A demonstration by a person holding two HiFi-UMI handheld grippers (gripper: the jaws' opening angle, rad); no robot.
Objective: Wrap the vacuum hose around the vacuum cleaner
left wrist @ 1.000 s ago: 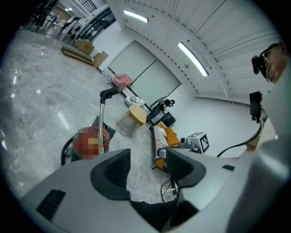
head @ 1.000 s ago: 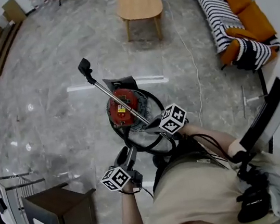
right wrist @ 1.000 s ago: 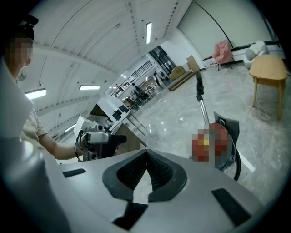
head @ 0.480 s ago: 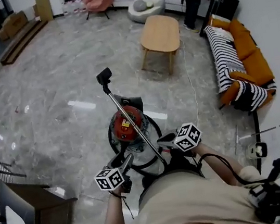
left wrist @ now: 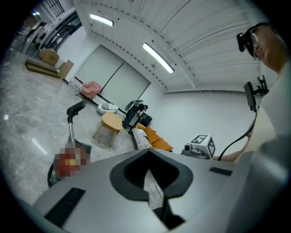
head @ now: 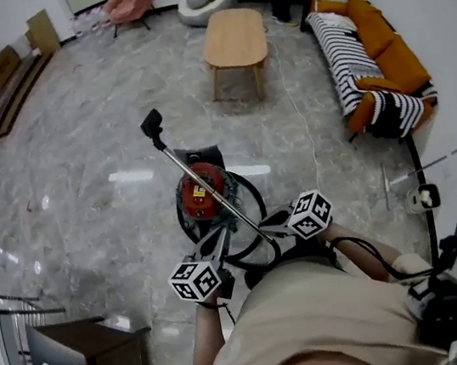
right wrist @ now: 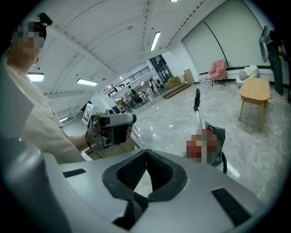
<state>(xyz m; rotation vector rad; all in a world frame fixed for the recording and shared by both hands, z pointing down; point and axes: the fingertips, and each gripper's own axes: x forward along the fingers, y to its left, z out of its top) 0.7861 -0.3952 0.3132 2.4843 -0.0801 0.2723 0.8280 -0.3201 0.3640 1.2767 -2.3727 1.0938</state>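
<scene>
**Both grippers shut and empty above the vacuum**

The red vacuum cleaner stands on the grey marble floor just ahead of the person. Its black hose lies in a loop round the body. A metal tube slants up over the machine to a black handle, and its lower end runs down between the two grippers. The left gripper has just closed its jaws; they meet at the tips with nothing between them. The right gripper is likewise closed on nothing. Farther off stand a wooden coffee table and a striped sofa. A dark cabinet stands at the person's left.
</scene>
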